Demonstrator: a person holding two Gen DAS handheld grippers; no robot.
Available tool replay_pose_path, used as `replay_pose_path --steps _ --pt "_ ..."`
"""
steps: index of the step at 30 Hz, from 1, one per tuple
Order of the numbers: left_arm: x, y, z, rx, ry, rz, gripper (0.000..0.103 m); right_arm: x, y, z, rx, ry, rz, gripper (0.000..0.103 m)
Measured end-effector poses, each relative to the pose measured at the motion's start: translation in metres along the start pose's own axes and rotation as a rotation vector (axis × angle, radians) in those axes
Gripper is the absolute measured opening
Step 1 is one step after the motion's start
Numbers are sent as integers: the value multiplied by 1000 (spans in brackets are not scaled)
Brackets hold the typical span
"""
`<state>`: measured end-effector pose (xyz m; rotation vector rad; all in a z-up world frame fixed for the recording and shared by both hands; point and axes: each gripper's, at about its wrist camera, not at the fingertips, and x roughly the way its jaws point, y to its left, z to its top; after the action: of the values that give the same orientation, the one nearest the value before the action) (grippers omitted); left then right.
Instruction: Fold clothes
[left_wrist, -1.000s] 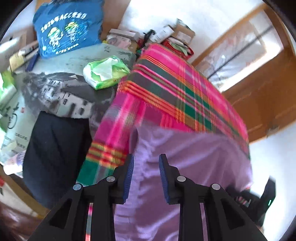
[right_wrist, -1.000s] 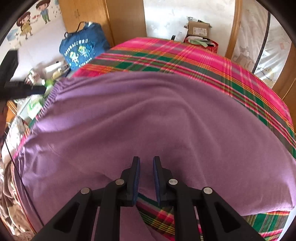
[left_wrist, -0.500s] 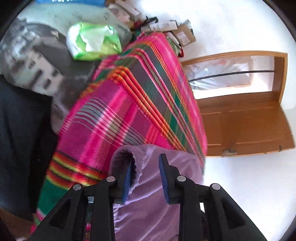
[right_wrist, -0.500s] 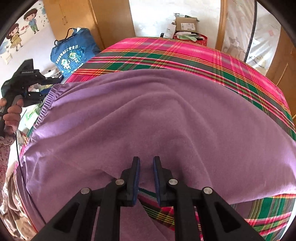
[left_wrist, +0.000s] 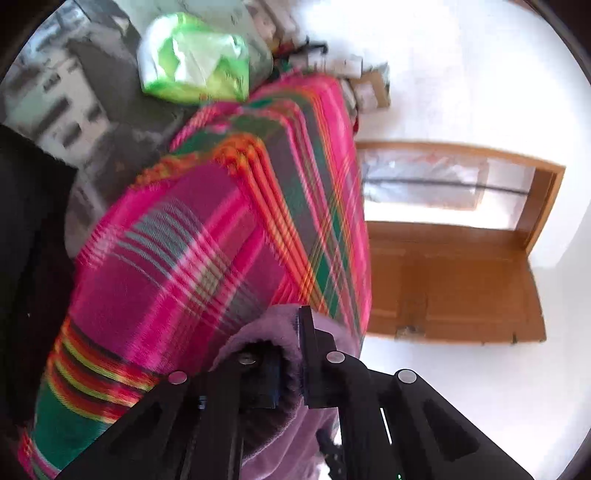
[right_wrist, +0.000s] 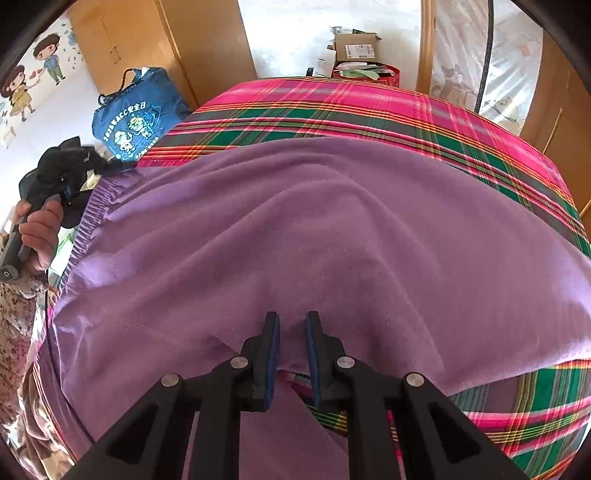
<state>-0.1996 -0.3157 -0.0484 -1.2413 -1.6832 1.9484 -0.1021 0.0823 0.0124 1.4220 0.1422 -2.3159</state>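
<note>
The right gripper (right_wrist: 291, 332) pinches the near hem of a purple fleece garment (right_wrist: 332, 240) between nearly closed jaws. The left gripper (left_wrist: 291, 354), at nine o'clock in the right wrist view, clamps the garment's gathered waistband. The garment spreads across a pink and green plaid bedspread (right_wrist: 332, 107), a blue bag (right_wrist: 136, 122) at ten o'clock.

Our left gripper (left_wrist: 288, 354) pinched shut on a bunched edge of purple garment (left_wrist: 266, 332), we saw plaid bedspread (left_wrist: 207, 236) beyond, green packet (left_wrist: 192, 59) further off, wooden door (left_wrist: 450, 280) at right.
</note>
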Motion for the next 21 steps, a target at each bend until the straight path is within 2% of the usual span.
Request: replay_pose_path --steps 3,5,10,16,18,20,21 --pt "-8 -9 -3 72 -50 8 5 0 1 0 10 -1 -3 14" --pt "-5 -11 -3 88 -39 35 5 1 3 -1 7 -3 -9 14" --pt "7 -5 1 80 -39 89 5 3 7 -1 -2 -7 -25 14" --pt "-4 7 3 57 -14 114 6 1 12 -3 -22 -18 -52 14" --pt "-7 5 1 61 -13 124 8 -2 15 -4 -35 -27 -67 14" --pt "-11 -1 -3 78 -20 136 18 -11 14 -6 -42 -47 -72 14" --pt "-15 -6 -5 89 -23 144 19 -17 14 -7 -40 -58 -70 15"
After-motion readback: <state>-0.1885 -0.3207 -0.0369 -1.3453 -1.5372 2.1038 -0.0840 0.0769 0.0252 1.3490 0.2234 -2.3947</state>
